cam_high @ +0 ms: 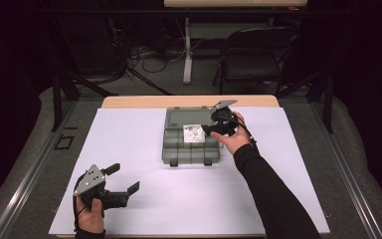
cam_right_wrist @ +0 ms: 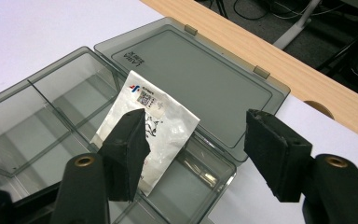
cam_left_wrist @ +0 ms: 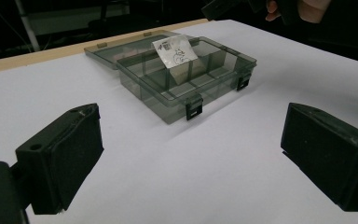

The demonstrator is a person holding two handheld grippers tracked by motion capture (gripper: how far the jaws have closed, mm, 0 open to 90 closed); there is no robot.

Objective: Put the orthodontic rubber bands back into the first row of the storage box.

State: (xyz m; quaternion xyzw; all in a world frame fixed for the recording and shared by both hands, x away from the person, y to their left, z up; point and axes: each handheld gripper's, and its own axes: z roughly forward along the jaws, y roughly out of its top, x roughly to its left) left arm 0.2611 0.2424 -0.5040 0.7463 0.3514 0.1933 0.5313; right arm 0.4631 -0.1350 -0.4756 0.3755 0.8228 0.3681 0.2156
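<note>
My right gripper (cam_high: 210, 130) hangs over the open organizer box (cam_high: 191, 142), its jaws parted to a middling gap with nothing pressed between the pads. In the right gripper view the packet (cam_right_wrist: 150, 126) stands just beyond my left-hand finger (cam_right_wrist: 127, 149), which hides part of it; whether that pad brushes the foil I cannot tell. The other finger (cam_right_wrist: 272, 151) is well clear of it, out over the edge of the box. The packet is a small silvery pouch with a printed label, leaning upright in one of the compartments along the hinge side, its top tipped toward the lid (cam_right_wrist: 200, 79). That lid lies flat behind the box, swung fully back onto the white sheet (cam_high: 139, 134). The compartments beside the packet, toward the far side of my left-hand finger, look bare.

My left gripper (cam_high: 122, 184) rests near the front corner of the sheet, well apart from the box, jaws spread wide and holding nothing. From its own view the box (cam_left_wrist: 191, 74) sits ahead between the two pads (cam_left_wrist: 67, 154), latches facing me, with the packet (cam_left_wrist: 175, 51) poking above the rim.

Past the sheet, a strip of wooden table edge (cam_high: 189, 101) shows, and a dark chair (cam_high: 253, 55) stands beyond it.
</note>
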